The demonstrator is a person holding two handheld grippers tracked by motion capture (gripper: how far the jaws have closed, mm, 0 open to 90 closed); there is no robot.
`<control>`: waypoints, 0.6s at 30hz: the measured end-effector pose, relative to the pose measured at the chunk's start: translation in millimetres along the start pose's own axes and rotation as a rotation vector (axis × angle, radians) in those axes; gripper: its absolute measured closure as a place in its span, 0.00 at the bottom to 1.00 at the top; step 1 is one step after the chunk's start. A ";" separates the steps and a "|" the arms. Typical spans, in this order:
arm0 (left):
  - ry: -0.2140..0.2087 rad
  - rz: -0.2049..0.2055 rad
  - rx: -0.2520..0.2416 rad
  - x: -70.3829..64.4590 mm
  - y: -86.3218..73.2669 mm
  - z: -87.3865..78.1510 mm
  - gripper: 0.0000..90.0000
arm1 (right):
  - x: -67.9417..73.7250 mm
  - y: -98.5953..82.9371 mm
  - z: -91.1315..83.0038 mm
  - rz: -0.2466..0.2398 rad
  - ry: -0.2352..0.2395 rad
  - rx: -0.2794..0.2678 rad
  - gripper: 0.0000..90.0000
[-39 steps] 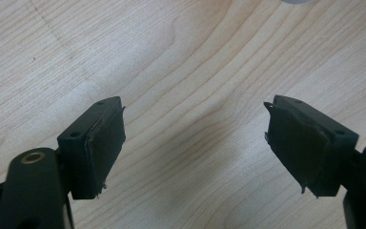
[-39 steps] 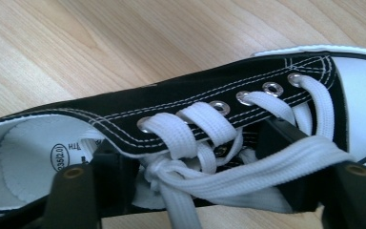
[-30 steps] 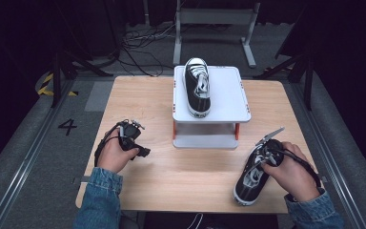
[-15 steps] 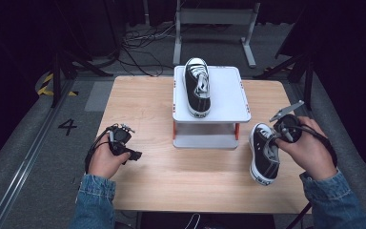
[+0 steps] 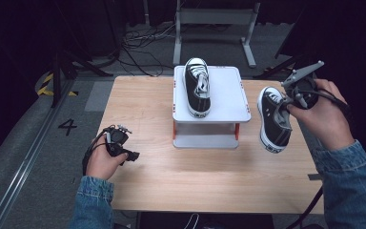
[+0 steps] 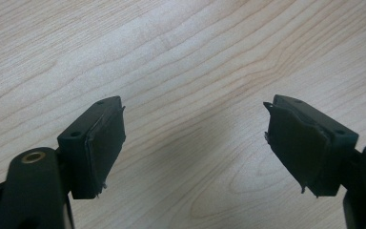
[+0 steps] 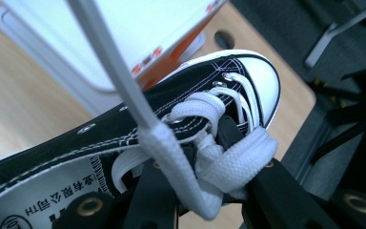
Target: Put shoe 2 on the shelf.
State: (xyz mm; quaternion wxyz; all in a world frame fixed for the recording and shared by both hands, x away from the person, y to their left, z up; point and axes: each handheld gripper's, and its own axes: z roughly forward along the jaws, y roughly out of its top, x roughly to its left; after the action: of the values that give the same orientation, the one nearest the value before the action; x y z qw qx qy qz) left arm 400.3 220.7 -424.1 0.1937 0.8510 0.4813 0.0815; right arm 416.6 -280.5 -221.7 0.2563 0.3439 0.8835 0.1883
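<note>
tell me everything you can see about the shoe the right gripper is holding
The held shoe is a black canvas-looking sneaker with a white toe cap, white sole edge and white laces. The right gripper has its fingers shut around the laces and tongue area, so the shoe hangs in the air, tilted, beside the right edge of the white stand, toe pointing away from the person. Printed characters show on its inner lining. It touches neither the table nor the stand.

Blue denim sleeves (image 5: pixel 345 183), black two-jawed tools, black trailing cables
</note>
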 end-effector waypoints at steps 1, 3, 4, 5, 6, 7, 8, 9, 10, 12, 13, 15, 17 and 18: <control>0.000 -0.001 0.000 -0.3 0.3 0.3 0.23 | -1.5 5.4 -1.0 -0.005 -0.006 -0.009 0.89; -0.002 0.001 -0.001 -0.7 0.8 0.8 0.23 | -4.0 16.1 -1.2 -0.015 -0.016 -0.031 0.89; -0.001 0.002 -0.002 -0.8 1.0 1.0 0.23 | -4.6 20.1 -0.7 -0.016 -0.018 -0.037 0.89; -0.001 0.002 -0.002 -0.8 1.0 0.9 0.23 | -5.1 26.7 1.0 -0.022 -0.016 -0.050 0.89; 0.001 0.002 -0.004 -0.7 0.8 0.5 0.23 | -5.3 30.6 2.3 -0.026 -0.014 -0.055 0.89; 0.004 0.002 -0.008 -0.7 0.1 -0.1 0.23 | -5.4 35.6 4.5 -0.028 -0.012 -0.063 0.89; 0.007 0.001 -0.012 -0.8 -0.7 -0.5 0.23 | -5.6 42.0 7.7 -0.037 -0.010 -0.068 0.89; 0.018 0.014 -0.024 -0.5 -1.5 -1.3 0.24 | -5.6 45.8 9.8 -0.043 -0.006 -0.071 0.89; 0.036 0.016 -0.049 -1.8 -2.8 -3.0 0.25 | -5.4 51.0 12.7 -0.050 -0.006 -0.074 0.89; 0.048 0.018 -0.077 -3.9 -4.3 -5.7 0.25 | -4.7 61.6 19.3 -0.063 -0.005 -0.077 0.89; 0.052 0.022 -0.092 -5.5 -5.4 -7.3 0.25 | -4.5 67.0 22.9 -0.071 -0.005 -0.078 0.89; 0.047 0.023 -0.100 -7.3 -8.0 -10.7 0.25 | -2.3 77.9 29.9 -0.081 -0.009 -0.078 0.89; 0.044 0.016 -0.105 -7.9 -11.6 -11.8 0.25 | 0.1 88.6 37.8 -0.097 -0.014 -0.081 0.89; 0.043 0.012 -0.100 -7.6 -13.5 -12.1 0.24 | 1.4 93.4 42.1 -0.102 -0.016 -0.081 0.89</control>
State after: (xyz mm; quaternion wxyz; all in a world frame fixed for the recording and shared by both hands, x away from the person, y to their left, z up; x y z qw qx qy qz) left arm 381.7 223.5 -418.2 0.2251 0.8411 0.4757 0.1248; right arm 488.0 -208.2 -208.2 0.2864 0.2892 0.8894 0.2080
